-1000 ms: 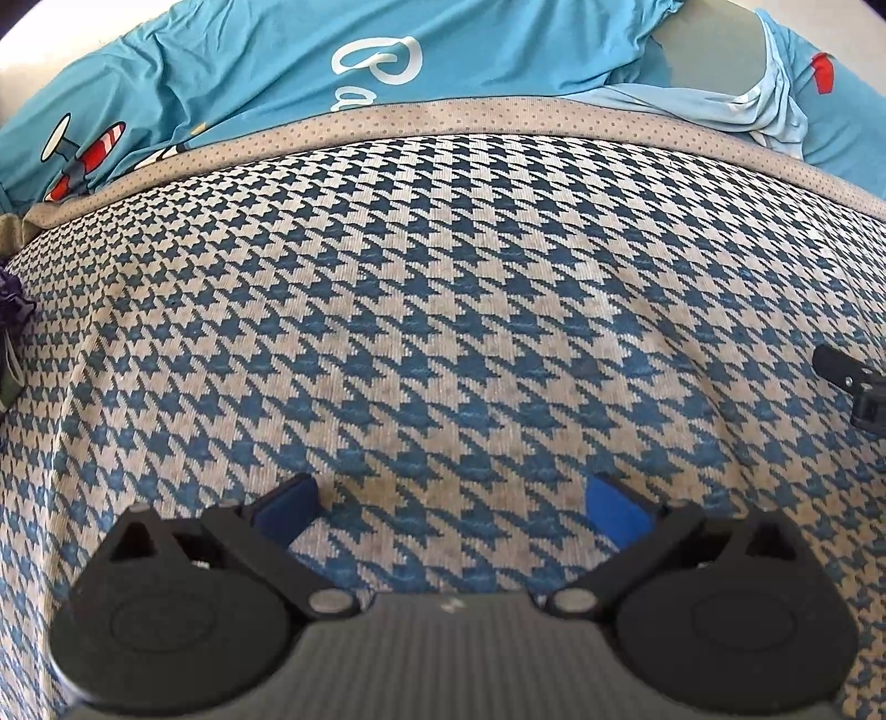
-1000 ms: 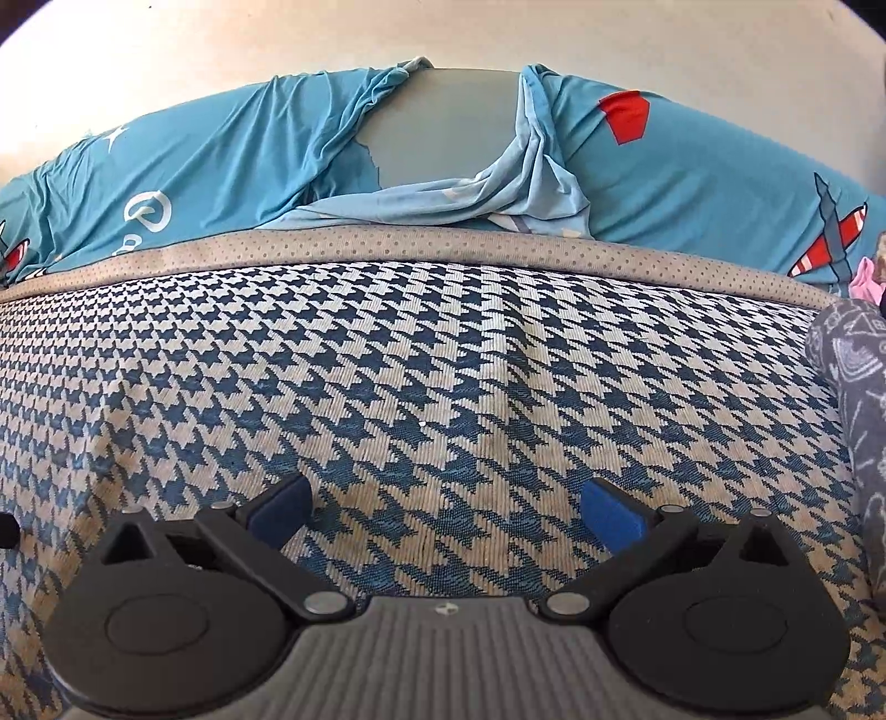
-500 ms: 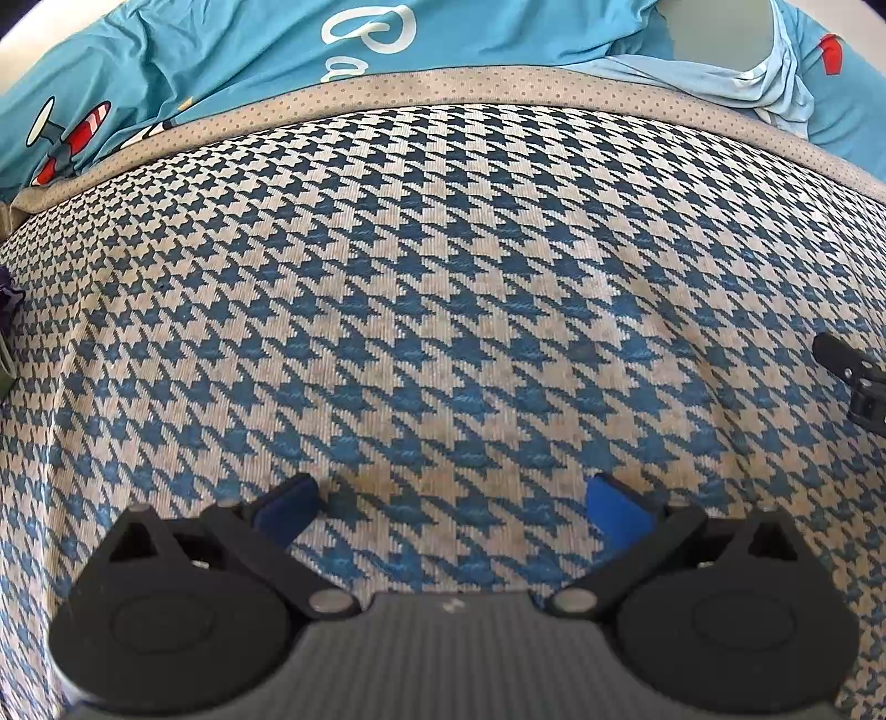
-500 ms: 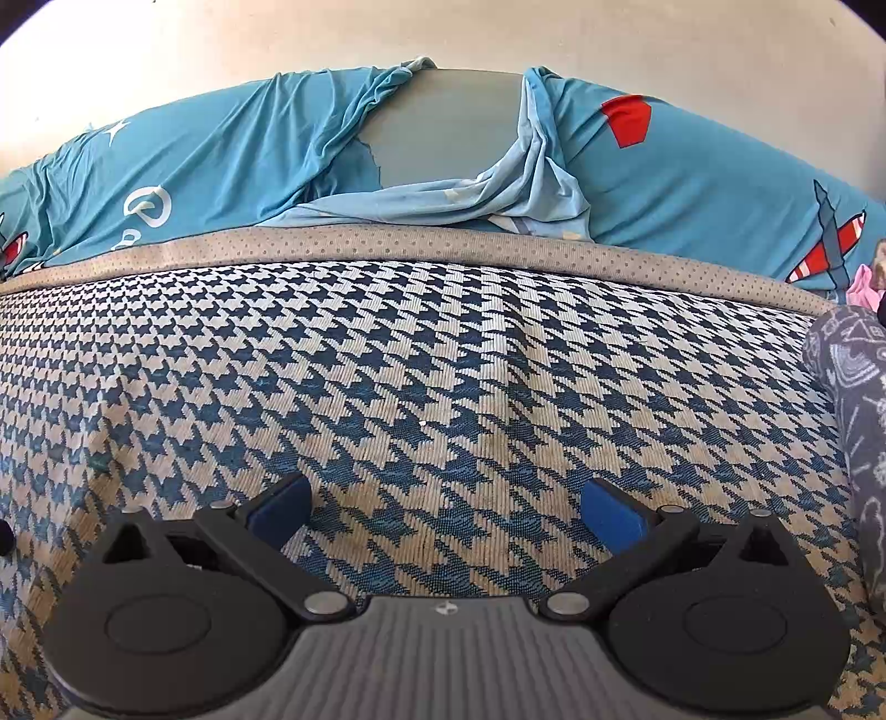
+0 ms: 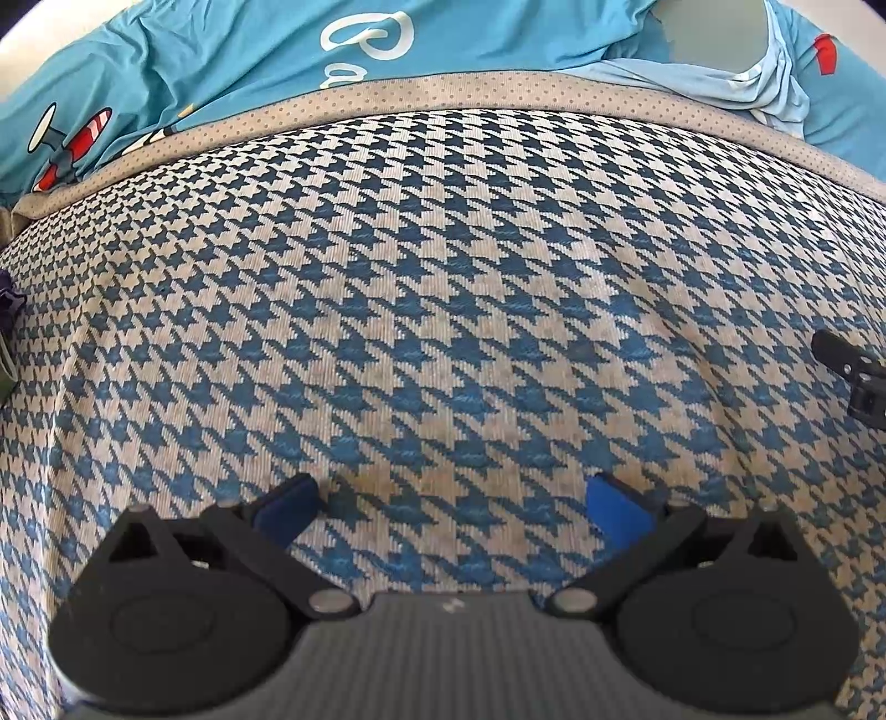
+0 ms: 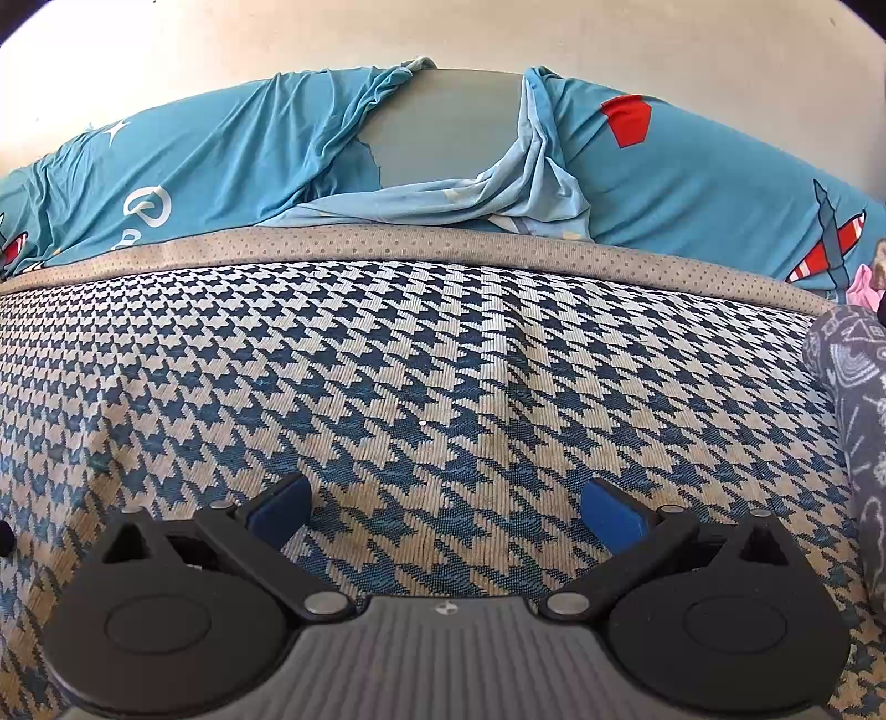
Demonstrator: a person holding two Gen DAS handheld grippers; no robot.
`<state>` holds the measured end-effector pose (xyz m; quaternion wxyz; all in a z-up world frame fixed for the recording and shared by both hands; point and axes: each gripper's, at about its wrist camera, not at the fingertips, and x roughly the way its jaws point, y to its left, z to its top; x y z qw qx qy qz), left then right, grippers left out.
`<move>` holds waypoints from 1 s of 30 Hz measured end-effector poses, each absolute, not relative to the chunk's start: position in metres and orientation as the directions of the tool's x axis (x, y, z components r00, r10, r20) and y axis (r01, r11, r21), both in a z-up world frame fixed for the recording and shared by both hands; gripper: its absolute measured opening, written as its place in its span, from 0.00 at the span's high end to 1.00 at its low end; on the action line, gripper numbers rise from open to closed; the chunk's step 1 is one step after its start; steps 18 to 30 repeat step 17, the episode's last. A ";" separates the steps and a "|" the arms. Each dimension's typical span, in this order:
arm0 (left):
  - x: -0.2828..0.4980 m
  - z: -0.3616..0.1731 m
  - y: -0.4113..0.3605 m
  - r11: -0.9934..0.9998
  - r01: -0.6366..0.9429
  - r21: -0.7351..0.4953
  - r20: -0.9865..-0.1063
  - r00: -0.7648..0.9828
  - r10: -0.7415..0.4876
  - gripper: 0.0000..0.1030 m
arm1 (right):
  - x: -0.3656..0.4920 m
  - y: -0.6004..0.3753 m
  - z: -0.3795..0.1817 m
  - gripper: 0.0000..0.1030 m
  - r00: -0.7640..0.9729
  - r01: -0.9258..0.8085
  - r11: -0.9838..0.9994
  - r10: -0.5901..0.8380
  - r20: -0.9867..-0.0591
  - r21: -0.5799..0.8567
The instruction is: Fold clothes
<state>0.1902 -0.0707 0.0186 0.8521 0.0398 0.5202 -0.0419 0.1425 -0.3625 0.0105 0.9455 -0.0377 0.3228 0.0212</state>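
Note:
A blue-and-cream houndstooth cloth is spread flat and fills both views; it also appears as the houndstooth cloth. My left gripper hovers low over it, open, with nothing between its blue pads. My right gripper is likewise open and empty over the same cloth. A grey garment with white doodle print lies bunched at the right edge of the right wrist view. A black part of the right gripper shows at the right edge of the left wrist view.
A beige dotted border runs along the far edge of the houndstooth cloth. Behind it lies a rumpled turquoise sheet with aeroplane prints, then a pale wall. A dark purple item sits at the left edge, something pink far right.
The left wrist view has shifted slightly: the beige border rose in the frame, then dropped back a little. The right gripper has barely moved. Both stay open.

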 end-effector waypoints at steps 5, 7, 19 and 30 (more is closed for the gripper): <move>0.181 0.020 -0.074 0.994 0.109 0.025 -0.889 0.457 -0.028 0.00 | 0.143 -0.362 0.011 0.00 0.791 -0.064 0.996 0.015 -0.612 -0.059; 0.182 0.020 -0.074 0.994 0.108 0.026 -0.889 0.457 -0.027 0.00 | 0.143 -0.361 0.011 0.00 0.791 -0.064 0.996 0.014 -0.612 -0.059; 0.173 0.019 -0.067 0.993 0.116 0.025 -0.886 0.463 -0.032 0.00 | 0.143 -0.362 0.011 0.00 0.791 -0.064 0.996 0.014 -0.612 -0.060; 0.173 0.019 -0.067 0.993 0.116 0.025 -0.886 0.463 -0.032 0.00 | 0.143 -0.362 0.011 0.00 0.791 -0.064 0.996 0.014 -0.612 -0.060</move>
